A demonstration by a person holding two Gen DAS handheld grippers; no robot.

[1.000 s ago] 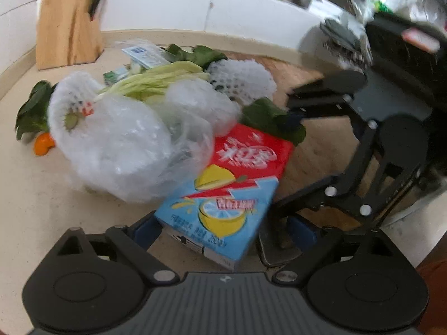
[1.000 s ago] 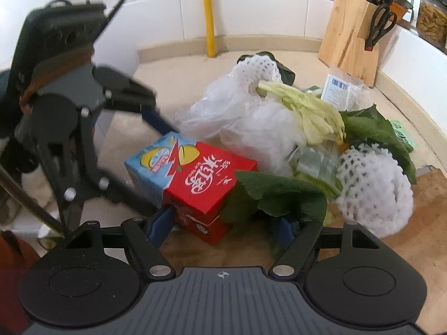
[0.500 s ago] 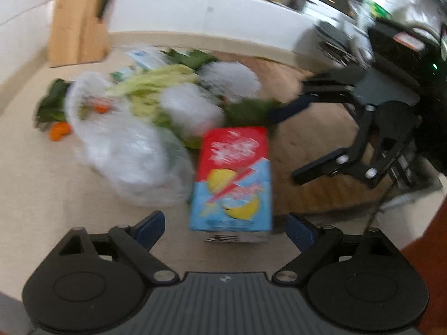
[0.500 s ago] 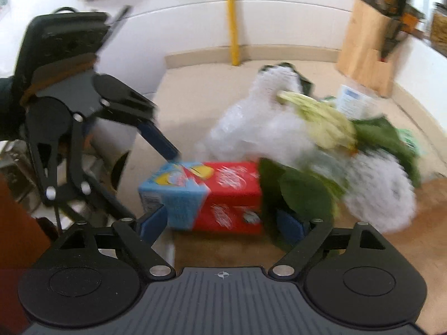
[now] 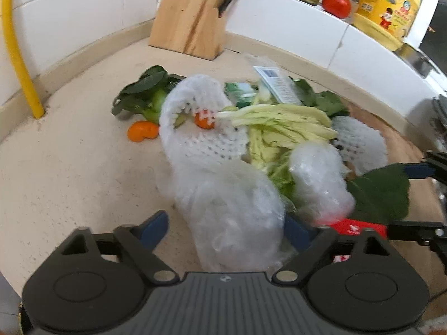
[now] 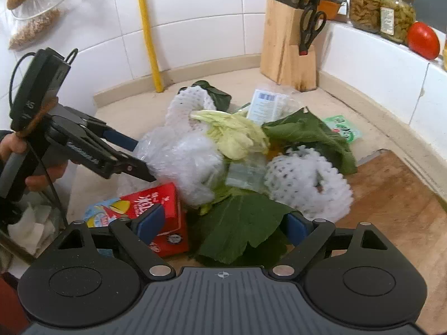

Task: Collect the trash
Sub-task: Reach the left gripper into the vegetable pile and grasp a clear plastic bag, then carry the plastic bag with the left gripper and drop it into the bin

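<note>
Two close wrist views, angled down onto one trash pile [image 5: 251, 150].

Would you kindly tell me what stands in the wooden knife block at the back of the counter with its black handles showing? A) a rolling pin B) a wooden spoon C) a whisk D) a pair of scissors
D: a pair of black-handled scissors hangs in the front of the wooden knife block, its two finger loops plain in the right wrist view.

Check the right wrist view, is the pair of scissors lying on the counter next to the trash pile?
No, the scissors are stuck upright in the wooden knife block, which stands against the wall behind the pile.
</note>
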